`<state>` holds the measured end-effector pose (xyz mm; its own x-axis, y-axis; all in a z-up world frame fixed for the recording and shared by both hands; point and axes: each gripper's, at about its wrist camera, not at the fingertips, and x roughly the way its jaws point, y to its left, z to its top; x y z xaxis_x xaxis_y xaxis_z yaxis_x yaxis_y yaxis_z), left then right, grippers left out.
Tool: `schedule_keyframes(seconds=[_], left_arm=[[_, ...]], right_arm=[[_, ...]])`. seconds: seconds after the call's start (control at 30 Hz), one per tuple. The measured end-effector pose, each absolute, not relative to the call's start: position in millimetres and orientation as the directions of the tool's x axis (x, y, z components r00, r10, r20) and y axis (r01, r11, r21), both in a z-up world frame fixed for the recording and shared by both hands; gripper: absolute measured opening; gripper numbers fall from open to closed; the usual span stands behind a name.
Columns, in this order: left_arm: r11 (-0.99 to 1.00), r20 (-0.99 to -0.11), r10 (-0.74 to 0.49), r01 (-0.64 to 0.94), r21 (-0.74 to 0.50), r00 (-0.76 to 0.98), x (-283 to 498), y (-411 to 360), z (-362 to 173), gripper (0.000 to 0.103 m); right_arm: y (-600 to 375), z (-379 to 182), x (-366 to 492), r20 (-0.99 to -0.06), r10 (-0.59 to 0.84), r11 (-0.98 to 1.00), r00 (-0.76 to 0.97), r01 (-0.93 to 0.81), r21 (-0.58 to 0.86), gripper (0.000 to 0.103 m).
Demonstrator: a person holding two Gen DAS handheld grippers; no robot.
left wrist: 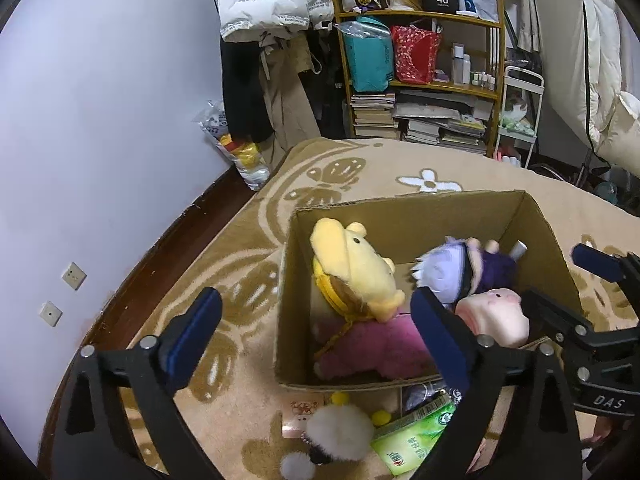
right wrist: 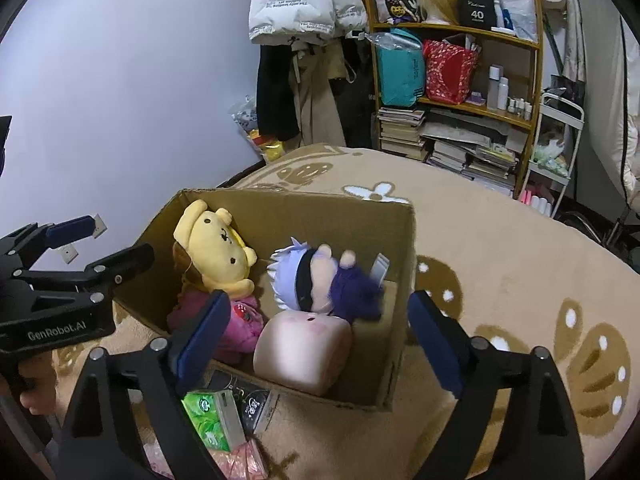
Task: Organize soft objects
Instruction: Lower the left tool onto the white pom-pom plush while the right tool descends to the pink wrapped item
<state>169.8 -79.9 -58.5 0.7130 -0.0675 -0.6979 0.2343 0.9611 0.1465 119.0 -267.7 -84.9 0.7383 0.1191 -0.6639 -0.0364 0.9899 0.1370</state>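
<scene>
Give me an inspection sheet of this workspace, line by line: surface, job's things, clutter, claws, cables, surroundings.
Surface: tan patterned rug with brown shapes and a white flower.
Job's things: open cardboard box on the rug holds a yellow plush, a white-haired doll, a pink square plush and a magenta plush.
Clutter: white pompom toy, green tissue pack and a dark packet lie on the rug in front of the box.
Claws: left claw open, empty; right claw open, empty, both above the box's near side.
Cables: nothing seen.
Surroundings: wooden shelf with books and bags, hanging coats, white wall.
</scene>
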Motion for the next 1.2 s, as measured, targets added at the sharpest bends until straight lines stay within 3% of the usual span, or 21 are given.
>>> schedule_keyframes(seconds=[0.1, 0.3, 0.63, 1.2], left_arm=[[0.962, -0.693, -0.053, 0.222, 0.157, 0.719, 166.1, -75.8, -53.0, 0.098], [0.968, -0.700, -0.029, 0.195, 0.158, 0.713, 156.0, -60.0, -44.3, 0.101], [0.970, -0.779, -0.003, 0.192, 0.151, 0.627, 134.4, -31.3, -44.9, 0.101], [0.982, -0.896, 0.057, 0.137, 0.130, 0.440, 124.0, -4.4, -74.9, 0.101]], right_arm=[[-267.5, -81.4, 112.4, -0.662, 0.110, 0.991, 0.741, -0.028, 0.133, 0.102], [-260.6, -74.5, 96.8, -0.661, 0.095, 0.992, 0.745, -0.020, 0.121, 0.103], [-241.3, -68.9, 70.9, -0.676, 0.132, 0.988, 0.725, -0.037, 0.153, 0.103], [-197.7, -109.1, 46.7, -0.814, 0.173, 0.984, 0.554, -0.070, 0.161, 0.103]])
